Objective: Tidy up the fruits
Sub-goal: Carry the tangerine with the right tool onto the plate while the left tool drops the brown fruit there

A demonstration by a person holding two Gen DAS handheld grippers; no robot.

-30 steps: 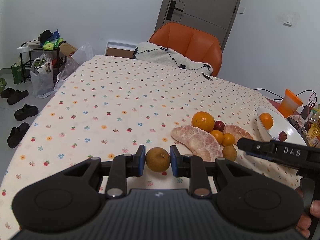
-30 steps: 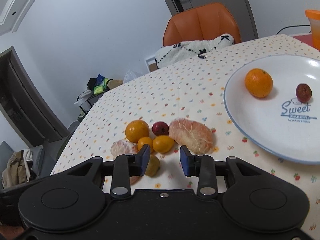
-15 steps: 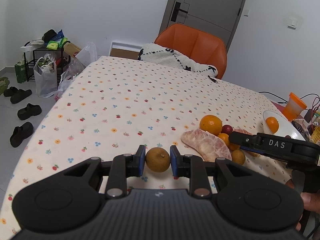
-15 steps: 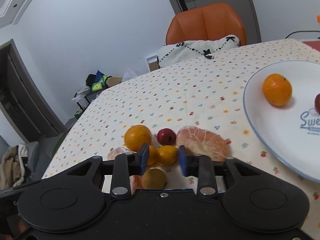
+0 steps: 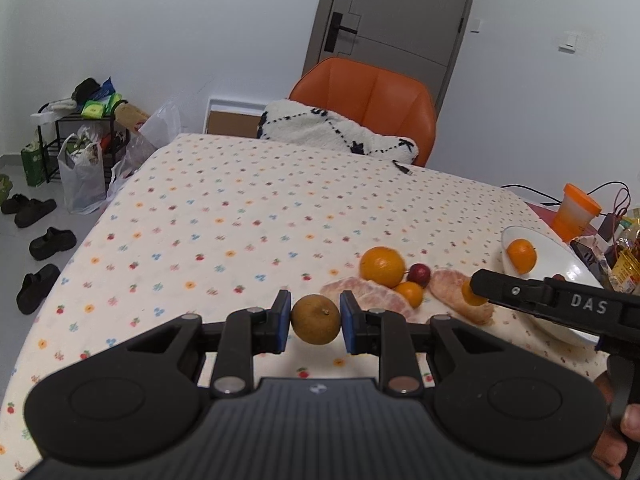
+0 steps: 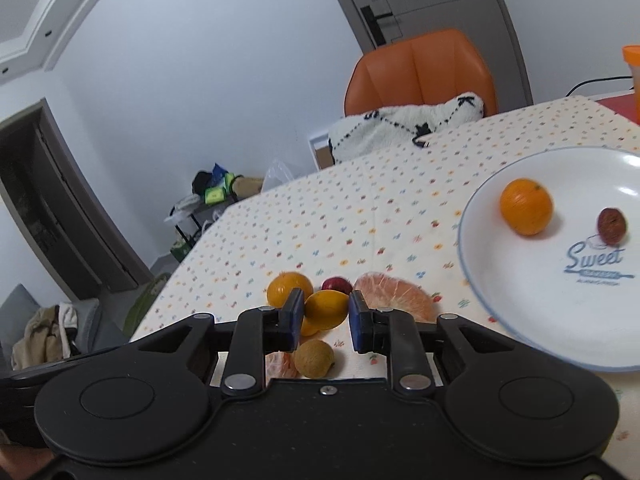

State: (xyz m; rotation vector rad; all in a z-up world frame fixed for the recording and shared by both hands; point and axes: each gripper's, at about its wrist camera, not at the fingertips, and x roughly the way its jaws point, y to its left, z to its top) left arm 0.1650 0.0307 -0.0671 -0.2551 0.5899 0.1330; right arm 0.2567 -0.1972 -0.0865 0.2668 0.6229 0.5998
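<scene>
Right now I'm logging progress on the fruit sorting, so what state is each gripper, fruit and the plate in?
left gripper: shut on the brown fruit, held above the cloth.
right gripper: fingers either side of a small orange fruit; grip unclear.
big orange: on the cloth, unsorted.
red fruit: on the cloth, unsorted.
pomelo piece: peeled, on the cloth.
plate: holds an orange and a dark red fruit.

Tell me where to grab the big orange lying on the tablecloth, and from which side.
Grip the big orange across its widest middle, coming down from above. It is round and taller than the red fruit at its right and the pomelo segment in front, which likely block a level approach; its top, left and far sides look open.
</scene>
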